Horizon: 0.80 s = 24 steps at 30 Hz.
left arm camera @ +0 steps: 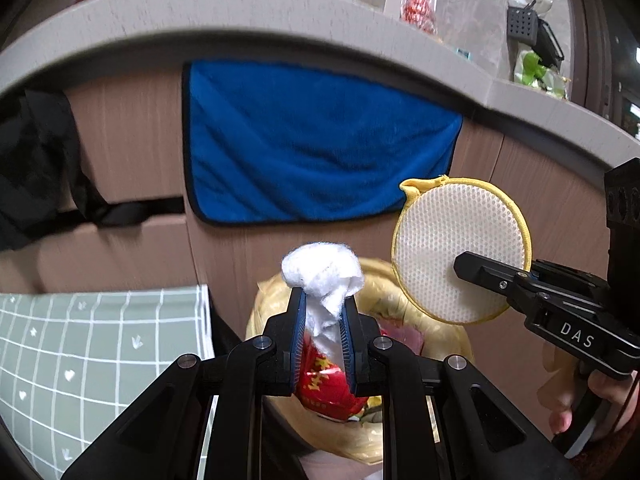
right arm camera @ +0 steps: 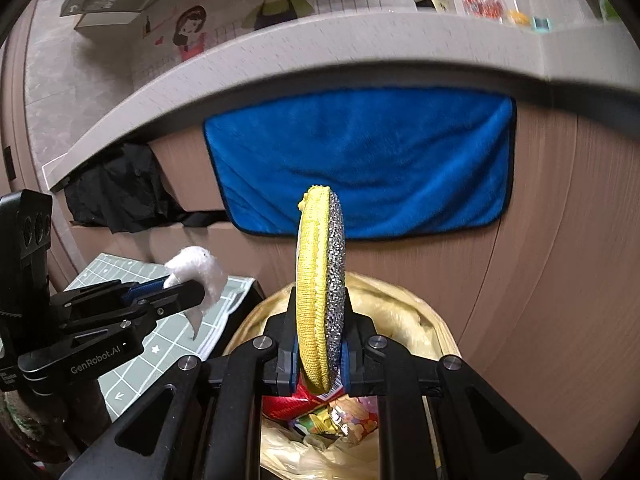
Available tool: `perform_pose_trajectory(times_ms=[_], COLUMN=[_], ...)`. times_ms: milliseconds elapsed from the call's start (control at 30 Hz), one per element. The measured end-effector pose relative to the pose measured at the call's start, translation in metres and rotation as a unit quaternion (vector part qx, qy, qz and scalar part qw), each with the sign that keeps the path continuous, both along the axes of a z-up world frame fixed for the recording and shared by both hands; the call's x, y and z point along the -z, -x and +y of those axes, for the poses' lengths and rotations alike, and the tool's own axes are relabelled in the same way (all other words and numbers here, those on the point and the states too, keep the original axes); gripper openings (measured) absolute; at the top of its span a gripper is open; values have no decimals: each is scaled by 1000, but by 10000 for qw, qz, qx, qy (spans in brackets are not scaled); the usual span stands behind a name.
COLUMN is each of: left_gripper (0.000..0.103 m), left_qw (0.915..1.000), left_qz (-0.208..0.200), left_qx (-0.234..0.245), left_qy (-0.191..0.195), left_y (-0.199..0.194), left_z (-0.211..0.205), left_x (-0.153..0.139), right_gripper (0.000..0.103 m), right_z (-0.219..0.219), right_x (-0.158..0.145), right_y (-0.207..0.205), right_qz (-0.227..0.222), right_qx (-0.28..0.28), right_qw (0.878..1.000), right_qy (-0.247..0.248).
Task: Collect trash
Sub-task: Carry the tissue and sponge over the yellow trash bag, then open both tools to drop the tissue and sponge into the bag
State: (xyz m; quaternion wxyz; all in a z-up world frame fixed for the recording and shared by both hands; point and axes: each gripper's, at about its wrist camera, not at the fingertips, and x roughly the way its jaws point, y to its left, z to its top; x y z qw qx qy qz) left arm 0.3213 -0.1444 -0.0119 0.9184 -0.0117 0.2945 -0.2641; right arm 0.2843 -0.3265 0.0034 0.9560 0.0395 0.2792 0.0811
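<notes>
My left gripper (left arm camera: 323, 312) is shut on a crumpled white tissue (left arm camera: 324, 272) and holds it above the trash bin (left arm camera: 452, 336), which is lined with a yellowish bag and holds red snack wrappers (left arm camera: 326, 388). My right gripper (right arm camera: 320, 320) is shut on a round yellow-rimmed scrubbing pad (right arm camera: 320, 280), held on edge over the same bin (right arm camera: 424, 320). In the left wrist view the pad (left arm camera: 444, 248) shows its white mesh face, to the right of the tissue. In the right wrist view the left gripper (right arm camera: 188, 288) with the tissue (right arm camera: 196, 268) is at the left.
A blue towel (left arm camera: 316, 144) hangs on the wooden cabinet front under the grey countertop (left arm camera: 240, 4). A green grid-patterned box (left arm camera: 92, 348) stands left of the bin. Black cloth (left arm camera: 36, 168) hangs from a drawer at left. An orange bottle (left arm camera: 418, 6) stands on the counter.
</notes>
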Motion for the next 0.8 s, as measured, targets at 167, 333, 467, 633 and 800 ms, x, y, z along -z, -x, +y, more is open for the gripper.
perform_pose_trajectory(times_ms=[167, 333, 467, 633, 800], left_gripper=[17, 17, 17, 17, 17], left_qw=[9998, 9992, 9976, 9917, 9843], left_qz=[215, 401, 674, 1261, 1725], left_qx=[-11, 35, 120, 209, 327], left_qy=[-37, -83, -92, -147, -198], left_y=[-9, -18, -28, -48, -64], left_z=[-6, -15, -24, -34, -45], left_x=[17, 33, 49, 79, 103], right_gripper=[14, 14, 14, 14, 14], right_z=[-11, -19, -26, -37, -41], right_x=[24, 43, 59, 88, 112], right_y=[-12, -21, -32, -49, -61], right_qz=[272, 471, 672, 1131, 1441], right_qx=[60, 112, 176, 251, 263], right_qw=[9995, 9985, 9973, 9927, 9889], right_qy=[-134, -238, -242, -325, -258])
